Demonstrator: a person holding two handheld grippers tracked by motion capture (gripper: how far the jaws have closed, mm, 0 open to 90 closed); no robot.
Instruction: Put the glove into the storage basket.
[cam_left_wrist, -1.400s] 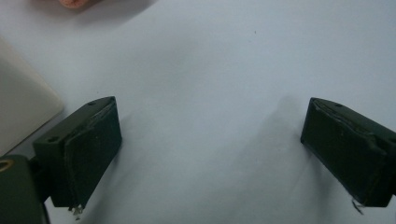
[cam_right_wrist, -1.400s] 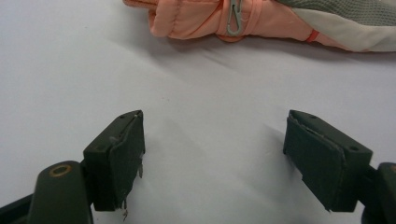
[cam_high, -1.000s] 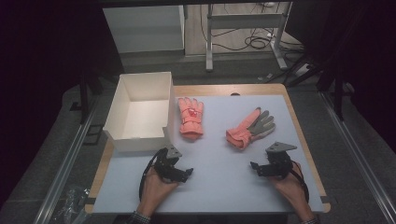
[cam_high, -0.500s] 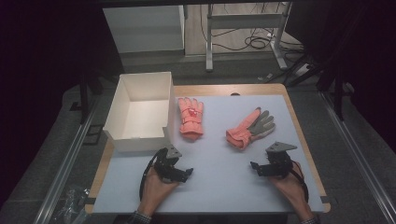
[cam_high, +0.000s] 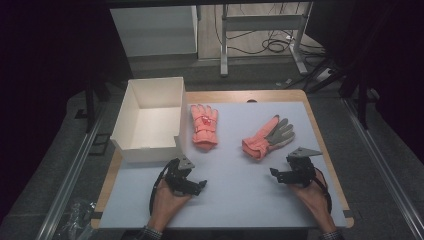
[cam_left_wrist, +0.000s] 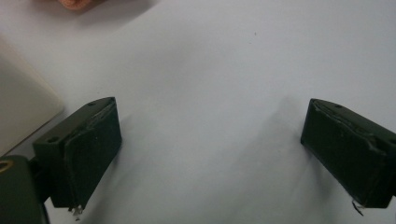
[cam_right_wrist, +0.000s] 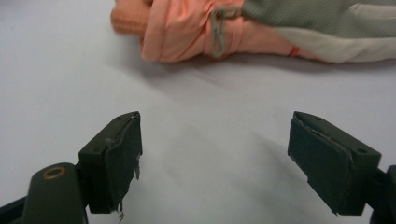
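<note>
Nothing is seen to have moved since the earlier frames: both gloves, the box and both hands are found in the same places.

From the high view, the left gripper (cam_high: 196, 184) is held low at the near left of the white mat (cam_high: 235, 200), just near of the open white box (cam_high: 148, 120). The right gripper (cam_high: 278, 174) is held at the near right. One orange glove (cam_high: 204, 126) is laid flat just right of the box. A second orange and grey glove (cam_high: 267, 138) is laid far of the right gripper, slightly apart from it.

From the left gripper view, the jaws are spread wide over bare mat, with nothing between them; a box corner (cam_left_wrist: 21, 109) is seen at the left.

From the right gripper view, the jaws are likewise spread wide and empty, and the second glove's cuff (cam_right_wrist: 177, 30) is seen lying beyond them, untouched.
</note>
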